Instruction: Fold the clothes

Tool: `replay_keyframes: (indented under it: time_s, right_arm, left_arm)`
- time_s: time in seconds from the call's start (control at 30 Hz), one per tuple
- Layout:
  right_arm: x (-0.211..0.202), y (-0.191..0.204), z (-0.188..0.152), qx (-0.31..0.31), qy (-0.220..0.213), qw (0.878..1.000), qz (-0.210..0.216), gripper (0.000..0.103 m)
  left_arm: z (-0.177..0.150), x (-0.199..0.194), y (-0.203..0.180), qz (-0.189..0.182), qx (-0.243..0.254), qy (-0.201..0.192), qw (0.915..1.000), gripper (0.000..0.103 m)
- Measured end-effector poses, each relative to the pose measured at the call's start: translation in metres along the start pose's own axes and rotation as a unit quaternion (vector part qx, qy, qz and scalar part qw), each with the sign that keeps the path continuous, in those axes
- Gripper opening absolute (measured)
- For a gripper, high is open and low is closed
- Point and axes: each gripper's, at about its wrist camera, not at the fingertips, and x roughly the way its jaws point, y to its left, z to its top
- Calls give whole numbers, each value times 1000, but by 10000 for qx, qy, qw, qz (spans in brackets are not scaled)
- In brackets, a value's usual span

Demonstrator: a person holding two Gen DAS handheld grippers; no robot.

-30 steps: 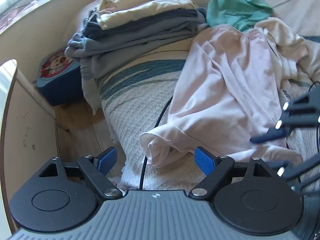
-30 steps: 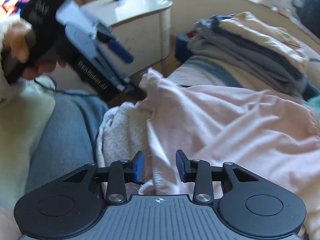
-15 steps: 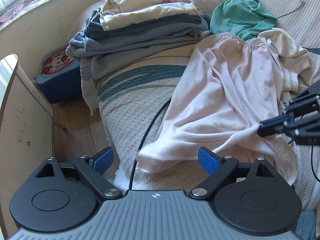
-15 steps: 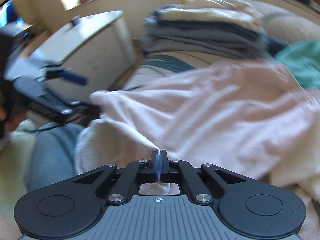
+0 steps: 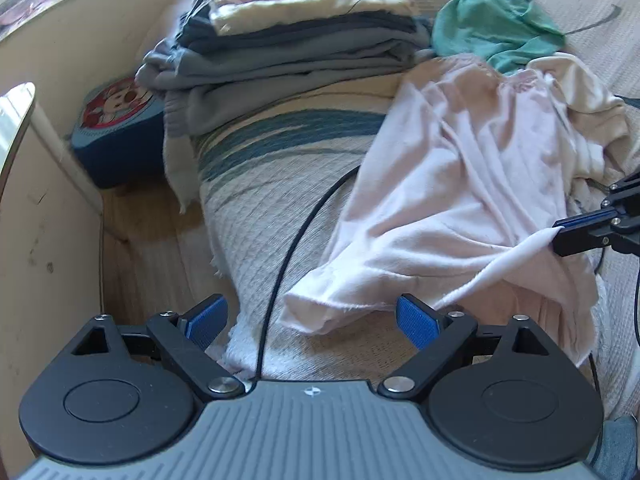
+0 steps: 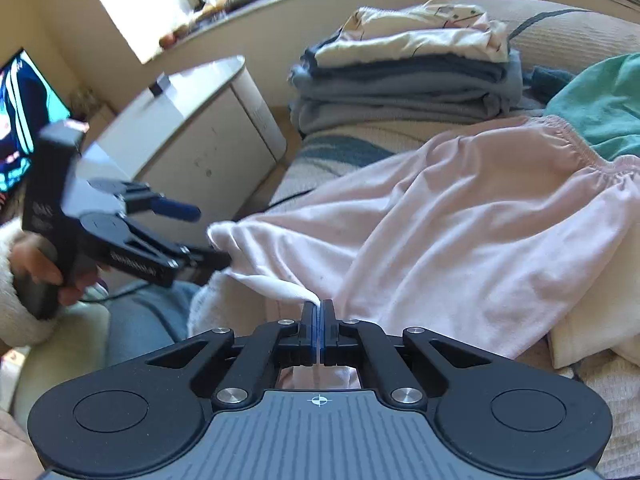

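Now your bed point(image 5: 280, 216), under its woven blue-striped cover, carries a stack of folded clothes point(image 5: 288, 48) at its far edge and a green garment point(image 5: 492, 28) beside that. Your pale pink garment point(image 5: 460, 184) sprawls across the near side. Your right gripper point(image 6: 318, 312) is pinched tight on its hem, while your left gripper point(image 5: 312, 318) hovers wide apart, empty, before the near corner.

No readable text, gripper lettering blurred

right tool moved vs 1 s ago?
Yes. The right tool, open beside the pink garment then, is now shut on its hem, farther from the folded stack.
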Motion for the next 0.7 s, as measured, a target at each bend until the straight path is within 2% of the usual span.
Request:
replay_keyframes:
  time_s: [0.07,0.17,0.2,0.23,0.27,0.3,0.33,0.4,0.5,0.6,0.67,0.7]
  right_arm:
    - [-3,-2,-3,59,-15,10000,-48,1]
    - [3,-5,-12,64,153,9997,-181,1]
    - [7,-6,-15,71,243,9995,-186,1]
    - [11,-5,-19,38,309,9993,-190,2]
    - [13,-2,-22,-30,271,9992,-304,4]
    - [12,1,-23,-122,161,9988,-443,10]
    - [10,5,-23,-241,42,9982,-552,10]
    - [1,13,-20,-379,-196,9976,-546,10]
    - [-10,30,-12,-655,-301,9974,65,10]
    - [2,53,-9,-965,-40,9930,686,10]
    - [24,66,-11,-1247,254,9892,733,10]
    - [36,71,-12,-1376,407,9871,705,10]
  left_arm:
    - [0,-1,-3,-111,43,-92,9999,91]
    - [3,4,-12,104,312,-94,9994,86]
    - [5,7,-14,196,389,-109,9990,76]
    - [8,10,-15,254,408,-126,9988,55]
    - [12,12,-14,299,365,-124,9988,42]
    - [16,15,-12,329,273,-99,9990,22]
    - [21,17,-9,339,134,-82,9993,19]
    - [29,18,-2,295,-89,-156,9994,14]
    - [37,12,-1,290,-117,-326,9990,14]
    - [37,4,-1,276,-92,-415,9987,14]
    - [31,0,0,265,-114,-399,9988,21]
    - [28,-2,0,260,-126,-391,9988,28]
